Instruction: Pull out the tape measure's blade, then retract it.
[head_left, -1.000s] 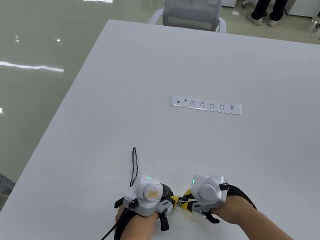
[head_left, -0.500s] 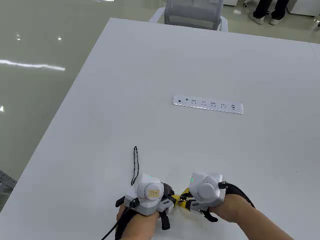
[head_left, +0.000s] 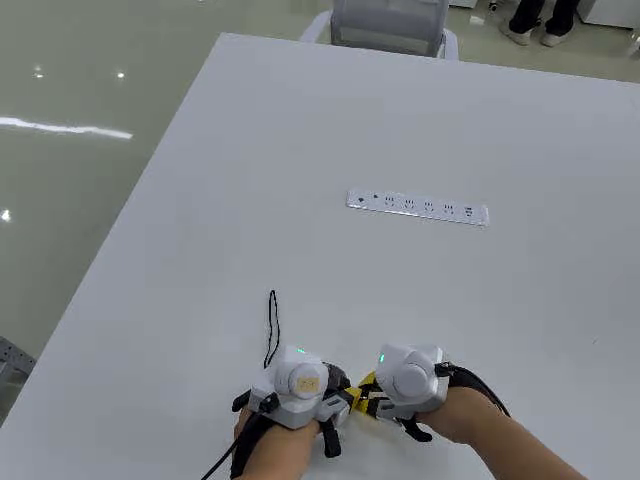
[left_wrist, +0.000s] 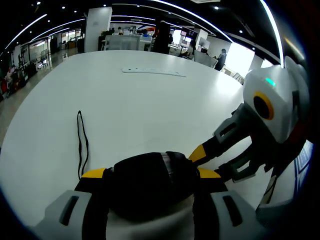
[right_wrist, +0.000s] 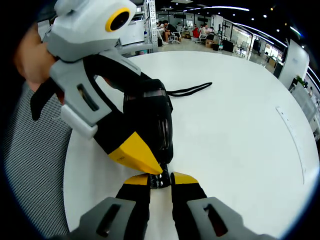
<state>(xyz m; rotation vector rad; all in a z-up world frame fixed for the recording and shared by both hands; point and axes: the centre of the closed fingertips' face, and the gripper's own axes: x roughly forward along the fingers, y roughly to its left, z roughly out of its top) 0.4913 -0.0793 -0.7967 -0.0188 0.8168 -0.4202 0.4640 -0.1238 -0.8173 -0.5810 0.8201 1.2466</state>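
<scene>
Tape measure (left_wrist: 150, 190), a single black case, sits at the lower centre of the head view, clamped in the jaws of the left gripper (left_wrist: 150, 174). The jaws of the right gripper (right_wrist: 160, 179) stand almost together, apparently pinching the blade tip (right_wrist: 159, 183) at the case mouth. One strap (head_left: 271, 328) and one power strip (head_left: 417, 207) lie on the table (head_left: 300, 150).

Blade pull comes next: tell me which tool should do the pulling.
Right. The right tool pinches what looks like the blade tip at the mouth of the tape measure; the left tool clamps its body, so it should just anchor.
</scene>
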